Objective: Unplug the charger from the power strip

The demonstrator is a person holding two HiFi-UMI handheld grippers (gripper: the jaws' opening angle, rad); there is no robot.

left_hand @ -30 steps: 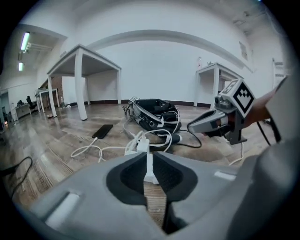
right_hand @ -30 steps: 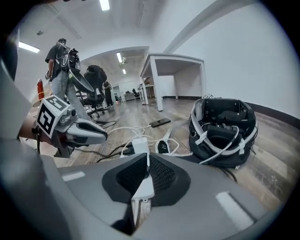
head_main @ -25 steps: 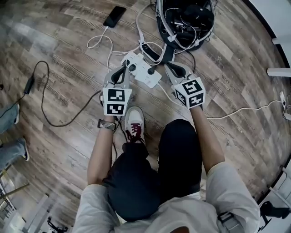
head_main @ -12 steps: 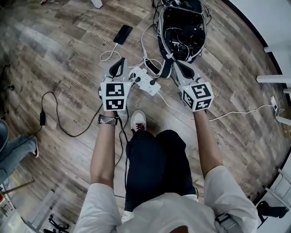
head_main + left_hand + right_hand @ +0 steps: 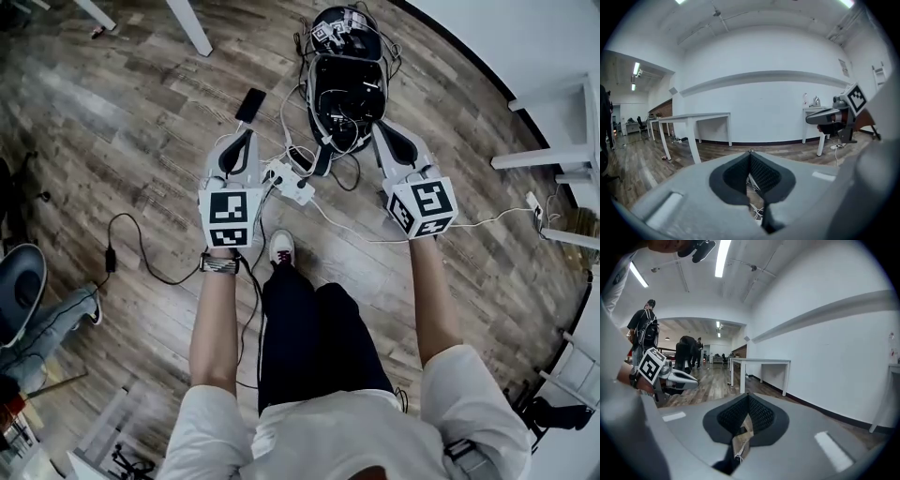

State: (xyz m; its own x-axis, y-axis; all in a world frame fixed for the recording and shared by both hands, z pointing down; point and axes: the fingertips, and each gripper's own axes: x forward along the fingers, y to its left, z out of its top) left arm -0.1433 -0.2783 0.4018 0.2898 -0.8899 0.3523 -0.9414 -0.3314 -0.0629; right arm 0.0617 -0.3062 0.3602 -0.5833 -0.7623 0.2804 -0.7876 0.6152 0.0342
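While you stand tall, your left tongs (image 5: 245, 136) and your right tongs (image 5: 383, 128) are both held up high in front of you. Each pair is shut tight with nothing in it; through the little gap you can only see the floor (image 5: 141, 112) far below. The power strip (image 5: 289, 182) lies down on that wooden floor. From the head view it sits between your two tongs, just ahead of your shoe (image 5: 280, 248) and right beside the black bag (image 5: 345, 89). A thin white cable (image 5: 281, 117) loops from near the strip toward the phone (image 5: 250, 105). Small plugs sit on the strip, but they look too tiny to say which one is the charger, or if it is in or out. So I think no pulling is going on right now, because your tongs are far from the strip. If the charger is in, you need to get low, open both tongs, hold the strip down with one pair, pinch the charger with the other pair, and pull it straight out.
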